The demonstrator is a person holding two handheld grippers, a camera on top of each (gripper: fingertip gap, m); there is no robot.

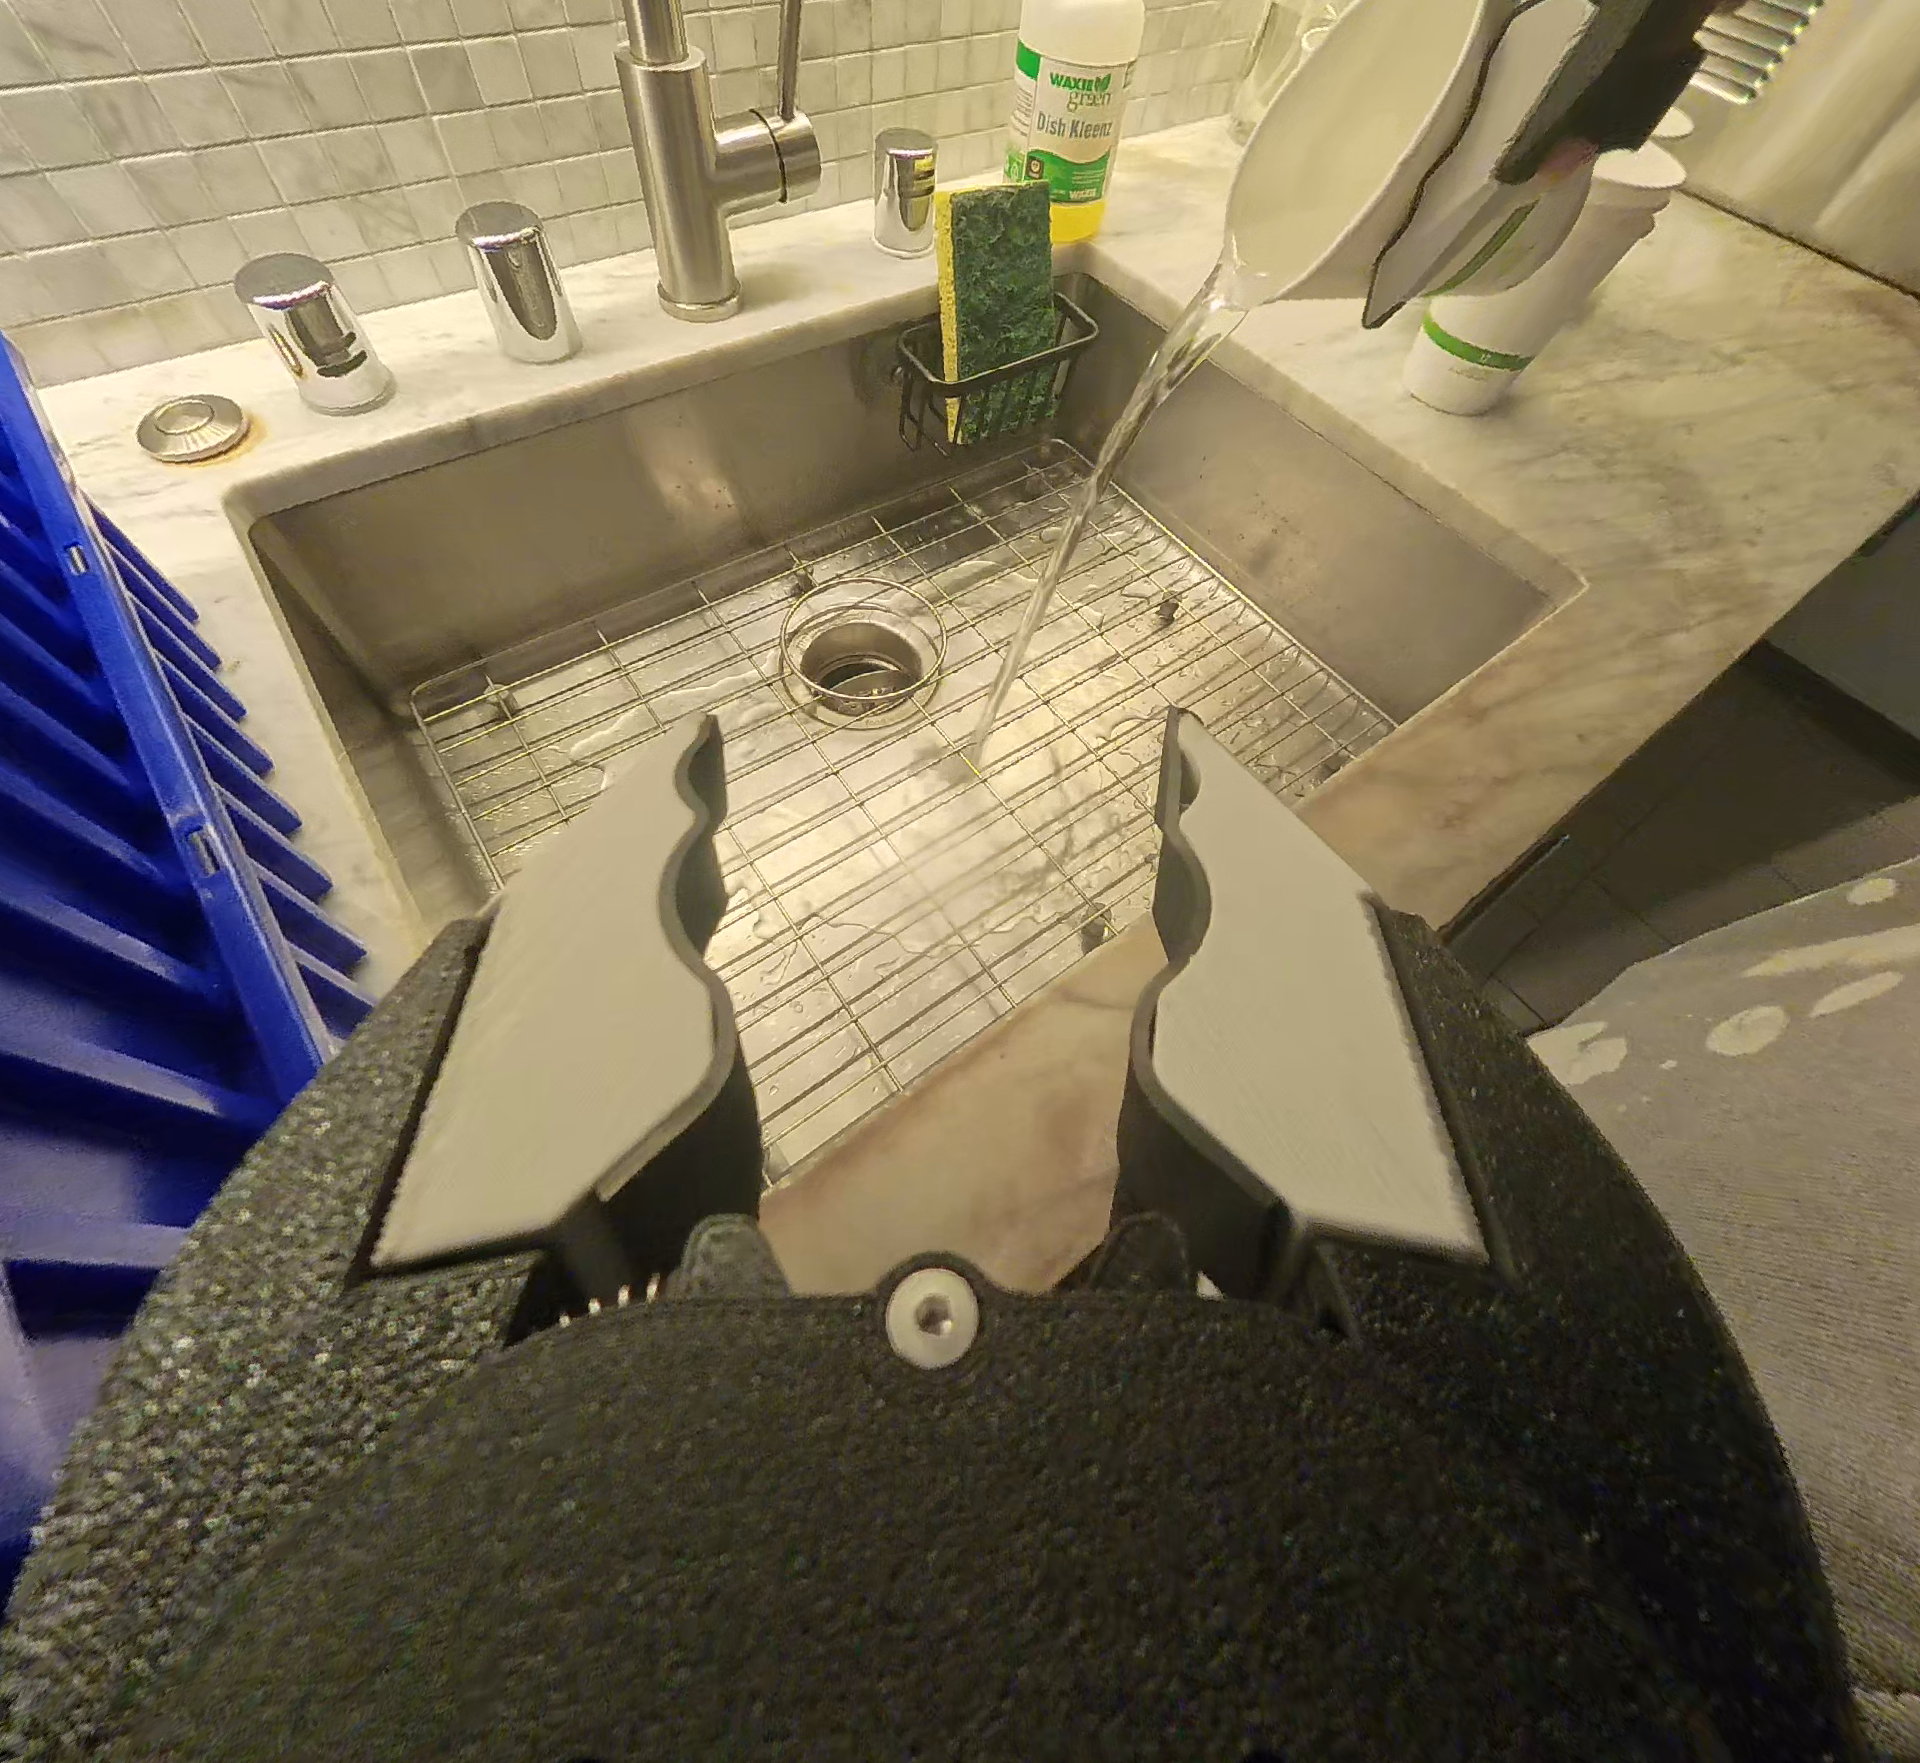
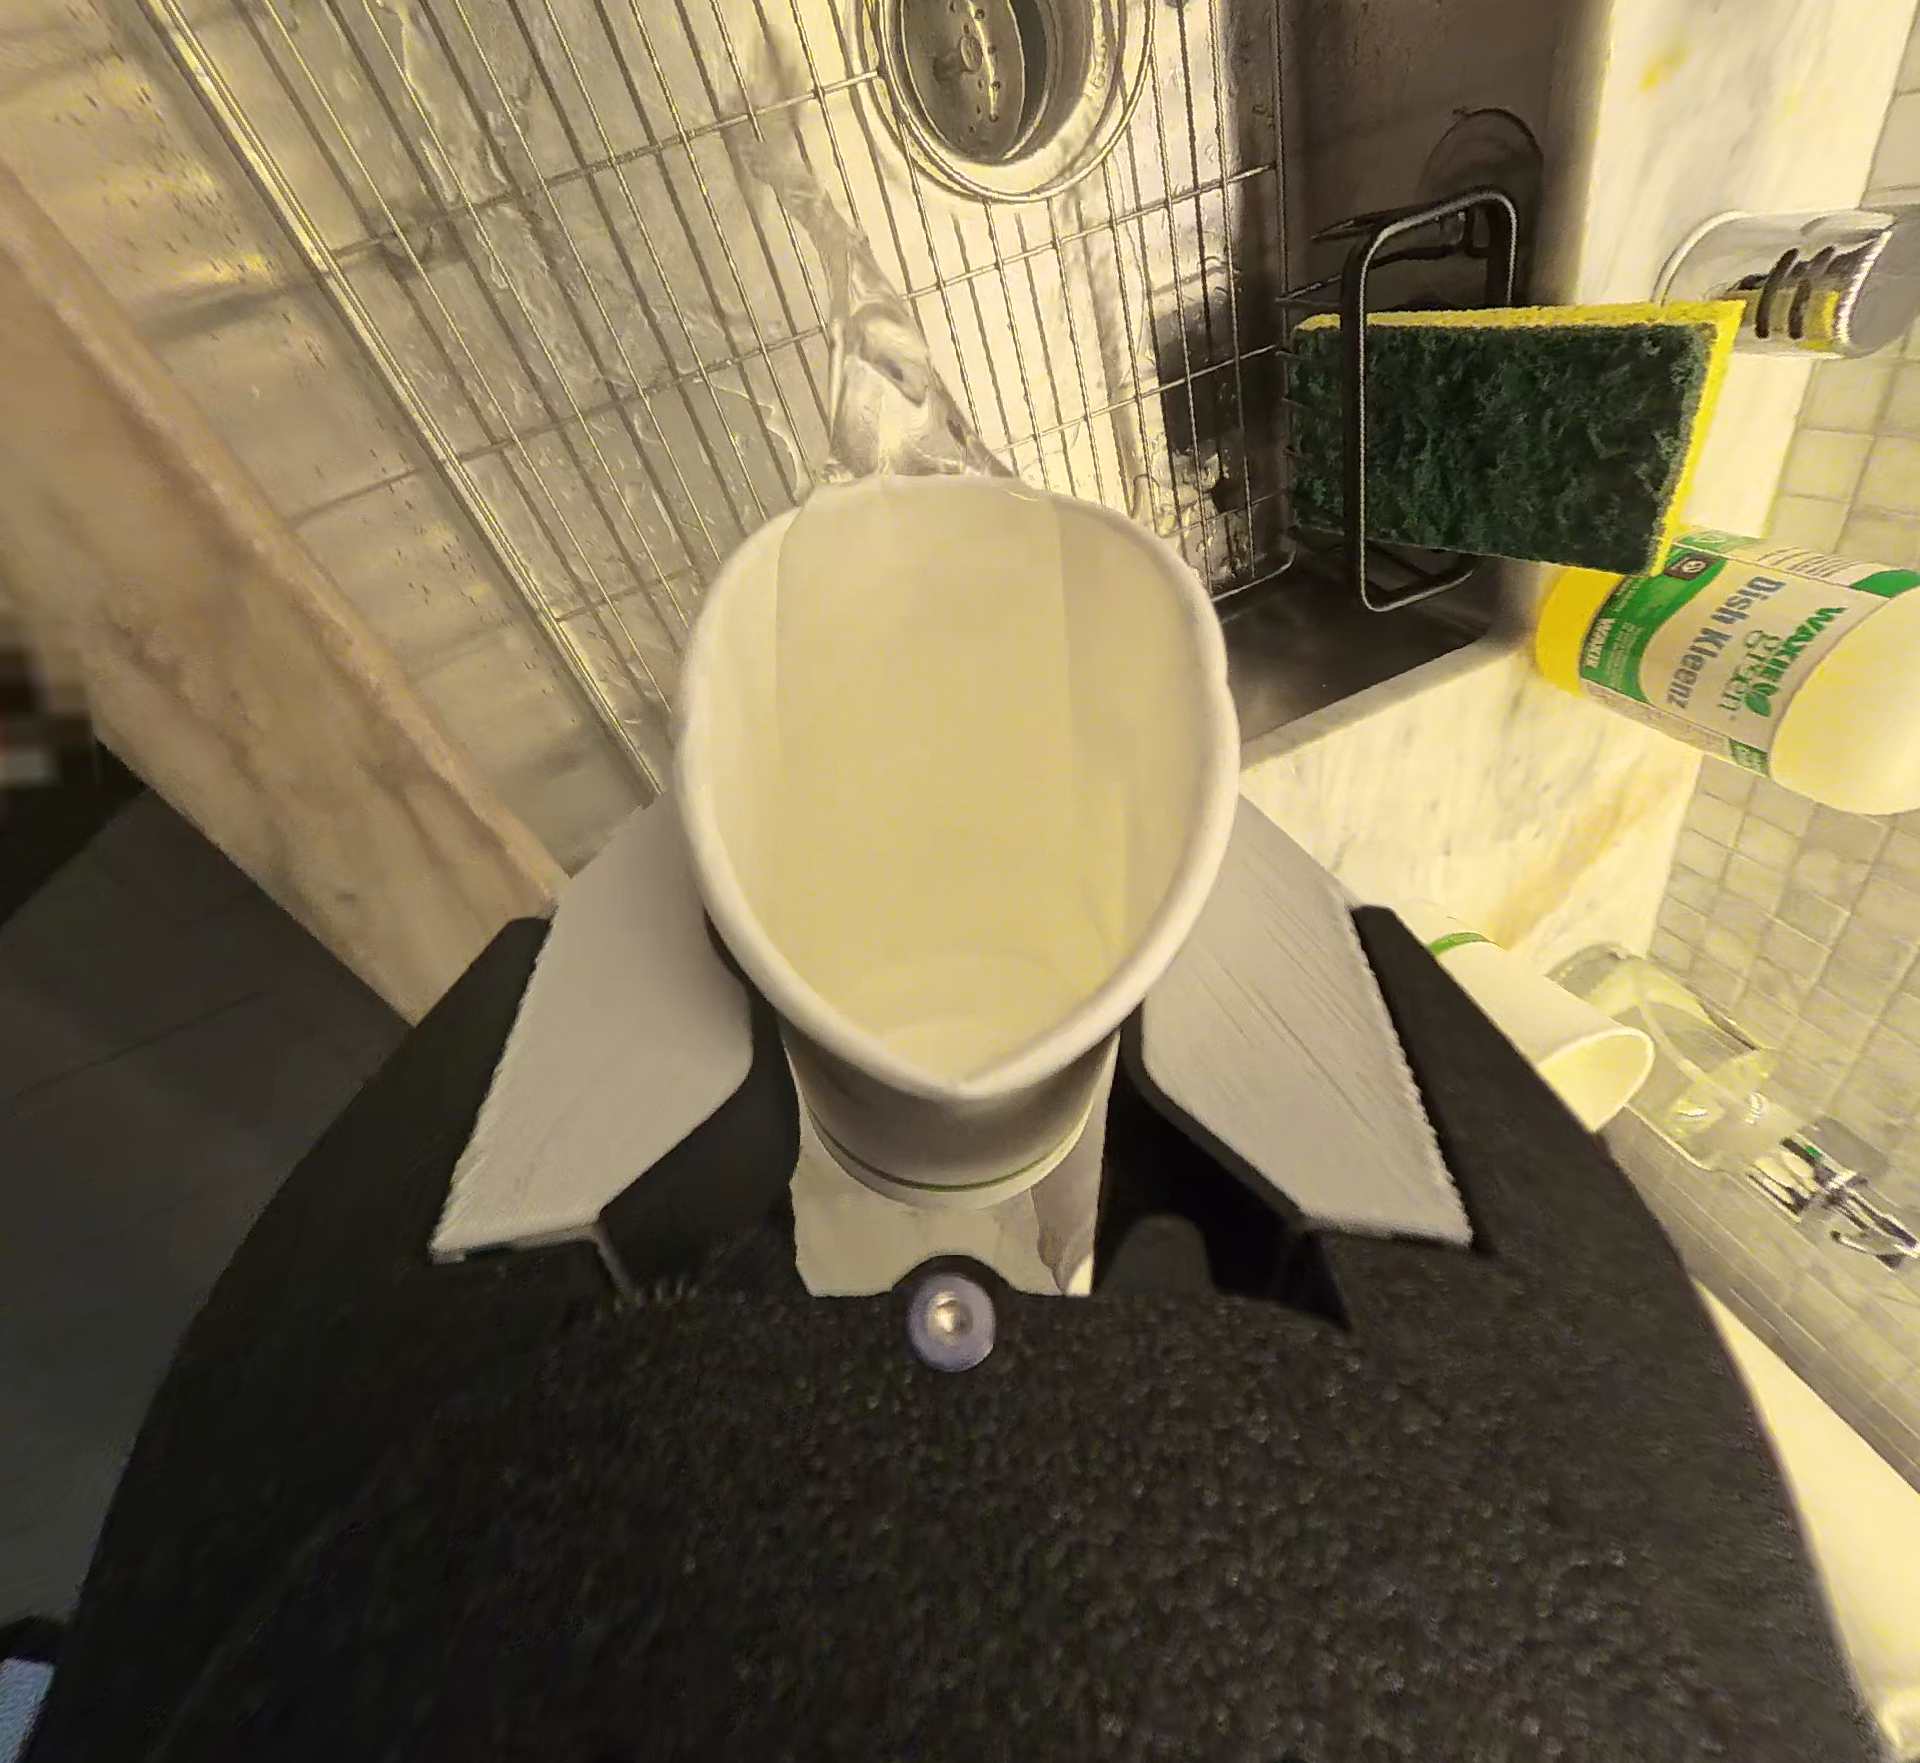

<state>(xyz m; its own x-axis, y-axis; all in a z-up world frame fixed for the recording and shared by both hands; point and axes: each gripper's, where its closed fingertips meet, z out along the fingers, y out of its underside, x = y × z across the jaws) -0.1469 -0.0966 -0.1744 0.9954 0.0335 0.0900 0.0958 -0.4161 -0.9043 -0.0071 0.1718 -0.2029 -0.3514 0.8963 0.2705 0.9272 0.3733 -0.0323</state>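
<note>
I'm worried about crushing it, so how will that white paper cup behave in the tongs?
The paper cup is probably soft: its rim is already squeezed into a teardrop by the right tongs. Likely light, more so as water pours out. Wet paper may weaken.

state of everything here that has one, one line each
paper cup: squeezed oval, tipped, water pouring out
right gripper: shut on the paper cup
left gripper: open, holding nothing, above the sink
sink: wet, drain unplugged
faucet: no water coming out
sponge: upright in its black caddy
soap bottle: upright, partly full
</note>
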